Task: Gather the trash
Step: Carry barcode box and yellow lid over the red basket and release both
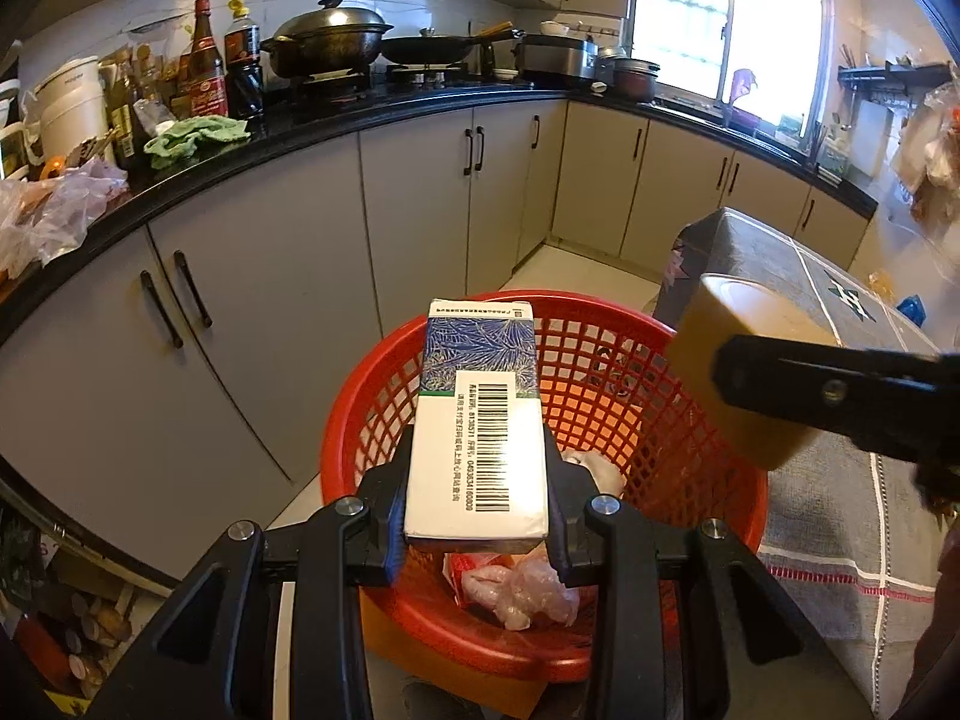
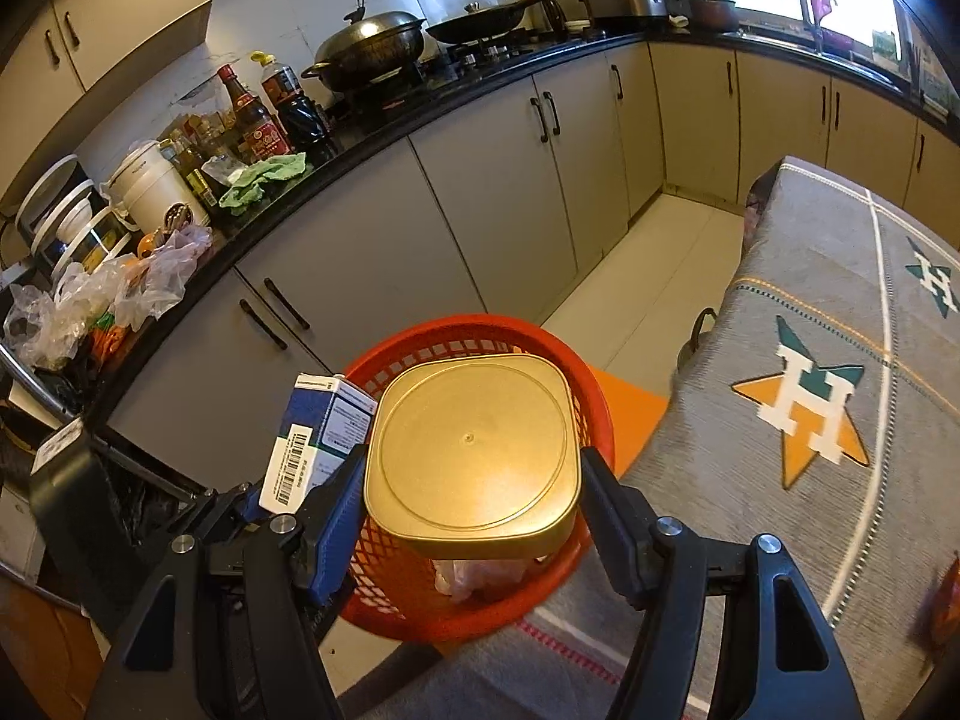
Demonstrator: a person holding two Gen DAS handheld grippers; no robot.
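Note:
My left gripper [image 1: 477,516] is shut on a white and blue carton box [image 1: 480,420] with a barcode, held over the red mesh basket [image 1: 708,480]. My right gripper [image 2: 474,504] is shut on a gold square lid [image 2: 474,450], also above the red mesh basket [image 2: 594,384]. In the left wrist view the gold lid [image 1: 750,360] hangs at the right, over the basket's rim. In the right wrist view the carton box [image 2: 318,438] shows just left of the lid. Crumpled plastic wrappers [image 1: 522,588] lie in the basket's bottom.
A table under a grey cloth [image 2: 840,420] with star emblems stands right of the basket. A black counter [image 1: 240,150] with bottles, a wok [image 1: 327,42] and plastic bags [image 1: 54,210] curves round behind, over grey cabinets [image 1: 270,300]. Pale floor tiles [image 2: 648,264] run between the cabinets and the table.

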